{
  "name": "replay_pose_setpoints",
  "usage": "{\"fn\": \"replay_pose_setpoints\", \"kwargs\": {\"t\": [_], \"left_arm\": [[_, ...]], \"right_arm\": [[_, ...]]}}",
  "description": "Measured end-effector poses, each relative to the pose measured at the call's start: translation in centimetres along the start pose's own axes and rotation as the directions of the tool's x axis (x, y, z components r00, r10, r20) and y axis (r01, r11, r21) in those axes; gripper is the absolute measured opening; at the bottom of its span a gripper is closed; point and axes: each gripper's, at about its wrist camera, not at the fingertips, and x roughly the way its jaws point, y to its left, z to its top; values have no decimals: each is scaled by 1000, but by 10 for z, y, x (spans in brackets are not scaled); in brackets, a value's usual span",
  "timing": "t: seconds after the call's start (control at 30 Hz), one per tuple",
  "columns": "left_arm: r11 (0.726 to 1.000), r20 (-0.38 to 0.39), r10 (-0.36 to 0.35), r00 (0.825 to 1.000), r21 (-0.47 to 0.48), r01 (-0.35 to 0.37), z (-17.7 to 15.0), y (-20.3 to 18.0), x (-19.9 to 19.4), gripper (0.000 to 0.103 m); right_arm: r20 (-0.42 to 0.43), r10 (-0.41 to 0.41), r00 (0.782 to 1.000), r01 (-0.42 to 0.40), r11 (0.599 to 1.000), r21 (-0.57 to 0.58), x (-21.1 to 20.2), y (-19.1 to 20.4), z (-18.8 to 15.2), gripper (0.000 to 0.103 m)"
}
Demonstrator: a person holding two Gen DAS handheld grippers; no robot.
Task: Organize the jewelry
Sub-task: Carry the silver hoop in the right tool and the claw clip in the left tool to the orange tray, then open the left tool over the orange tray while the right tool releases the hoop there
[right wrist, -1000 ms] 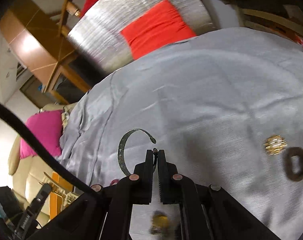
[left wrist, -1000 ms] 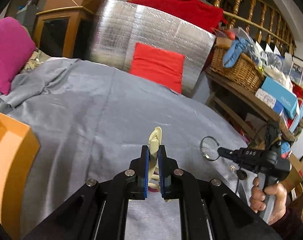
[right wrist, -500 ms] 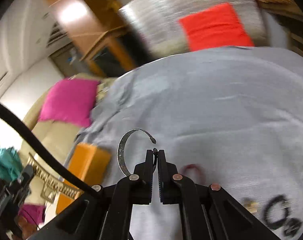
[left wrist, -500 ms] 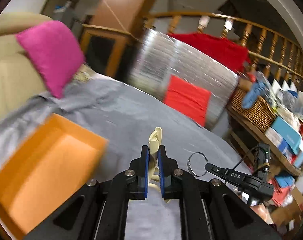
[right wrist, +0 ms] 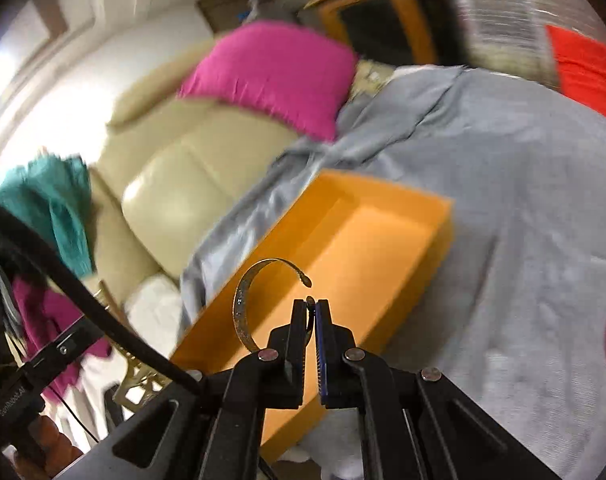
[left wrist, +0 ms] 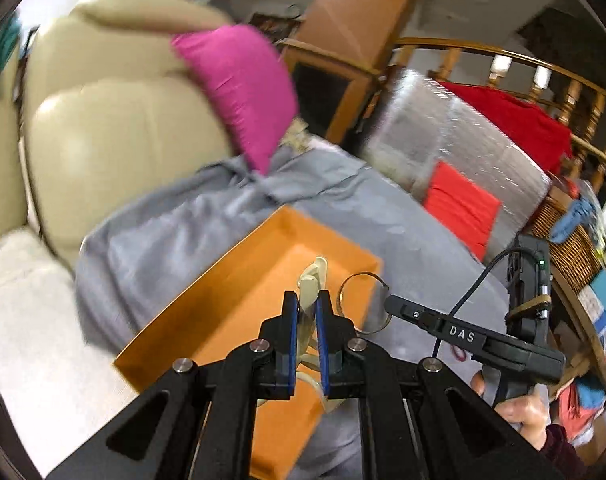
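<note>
- One orange tray (left wrist: 239,312) sits on the grey cloth (left wrist: 403,236), empty inside.
- Two grippers hang above the tray, each carrying one piece.
- The left gripper (left wrist: 305,312) is clamped on one cream bangle (left wrist: 313,280).
- The right gripper (right wrist: 311,312) pinches one open metal cuff (right wrist: 247,304), over the tray's near edge.
- One pink cushion (right wrist: 275,76) lies beyond the tray.

Both wrist views look downward, close, sharing orange tray (left wrist: 239,280)
</note>
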Motion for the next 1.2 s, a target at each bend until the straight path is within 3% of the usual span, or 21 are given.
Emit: {"fn": "replay_pose_setpoints", "kwargs": {"t": [0.17,0.37,0.57,0.73,0.83,1.0,1.2], "left_arm": [[992,-99,33,995,-118,-45,-11,46,36,9],[974,-168,48,985,-210,-83,-27,79,58,9],[969,-208,103,973,-201,-145,-27,85,69,9],[958,-271,139,953,-208,-199,-34,96,83,9],[954,-293,141,946,-213,-209,-37,99,87,9],[948,-317,155,936,-217,-231,-41,101,89,9],[952,-286,203,936,-164,-257,-34,84,72,9]], "right_arm": [[-116,-61,991,52,996,-76,44,14,-6,5],[-207,-93,974,36,964,-264,67,39,-22,5],[-279,-83,957,-51,896,-441,75,64,-45,5],[-328,-128,936,-94,808,-582,83,84,-64,5],[-353,-169,920,-94,780,-619,89,87,-72,5],[-383,-182,906,-82,811,-579,95,78,-68,11],[-340,-85,937,-84,887,-454,67,55,-45,12]]}}
